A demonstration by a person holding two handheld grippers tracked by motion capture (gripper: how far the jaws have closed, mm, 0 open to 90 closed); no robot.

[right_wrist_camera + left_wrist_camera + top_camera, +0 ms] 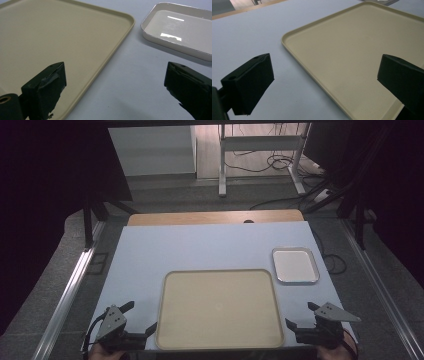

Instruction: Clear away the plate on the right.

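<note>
While both grippers rest at the near edge of the table (150, 250), nothing is held, and the scene reads as a starting pose. The left gripper (134, 319) sits just beside the near left corner of the large beige tray (220, 307), its jaws spread wide with only bare tabletop and the tray's rim between them, as the left gripper view shows. The right gripper (301, 315) mirrors it at the tray's near right corner — jaws likewise spread, gripping nothing; in the right gripper view the beige tray's edge (110, 47) runs up between them.

That tray lies flat at the middle of the near half of the pale blue table cover, empty, its long side toward the person. Its place looks deliberate: centred between the two hands, so either gripper can reach a rim without crossing over. The small white tray (295, 265) sits flat just beyond the beige tray's far right corner, near it but not touching, and closer to the right gripper — a likely reason that hand would deal with it. It, too, holds nothing, and shows bright reflections in the right gripper view (180, 27).

Judging by the symmetric stance, the hands flank the beige tray ready to take it by its edges, though no contact is made yet.
</note>
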